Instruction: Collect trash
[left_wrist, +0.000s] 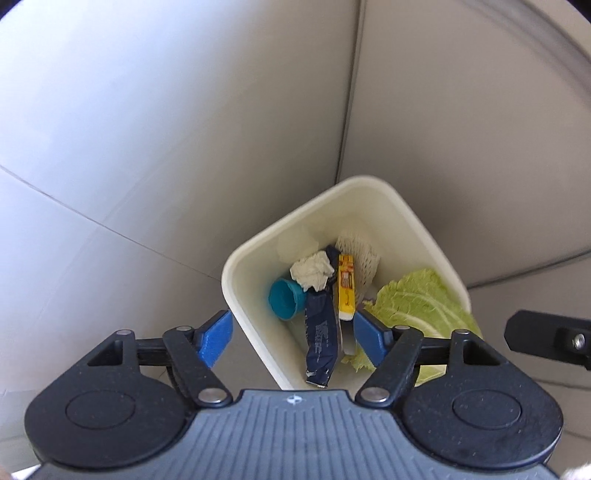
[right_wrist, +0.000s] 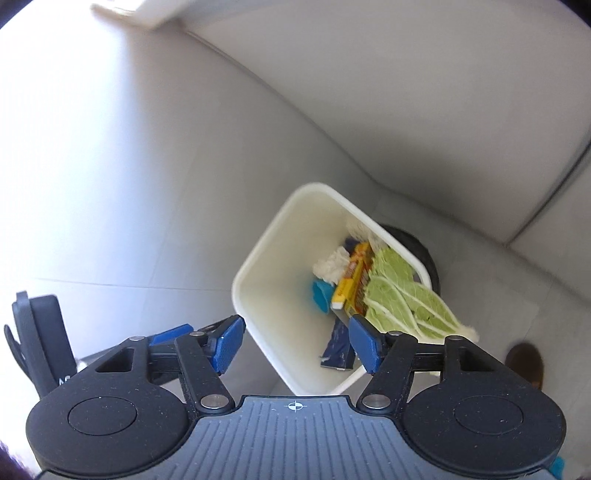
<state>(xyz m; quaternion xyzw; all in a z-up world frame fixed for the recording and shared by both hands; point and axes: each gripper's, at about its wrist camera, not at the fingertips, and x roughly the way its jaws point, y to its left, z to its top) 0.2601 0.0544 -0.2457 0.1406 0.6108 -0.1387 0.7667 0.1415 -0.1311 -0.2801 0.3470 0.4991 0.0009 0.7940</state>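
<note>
A white square bin (left_wrist: 258, 243) (right_wrist: 258, 251) stands on the pale tiled floor below both grippers. Inside lie a teal cup (left_wrist: 284, 299) (right_wrist: 320, 293), crumpled white paper (left_wrist: 312, 271) (right_wrist: 332, 266), a dark blue wrapper (left_wrist: 320, 336) (right_wrist: 336, 349), a yellow box (left_wrist: 346, 288) (right_wrist: 351, 284) and white foam netting (left_wrist: 360, 254). A green cabbage leaf (left_wrist: 417, 302) (right_wrist: 402, 295) drapes over the bin's right rim. My left gripper (left_wrist: 293, 338) hangs above the bin, open and empty. Over the bin's near edge, the right gripper (right_wrist: 295, 343) is open too, nothing between its blue pads.
Pale walls (left_wrist: 461, 110) meet in a corner right behind the bin. A dark round object (right_wrist: 417, 243) sits behind the bin on its right side. A brown shoe (right_wrist: 526, 363) shows at the lower right. The other gripper's black body (right_wrist: 40, 347) (left_wrist: 546, 338) is alongside.
</note>
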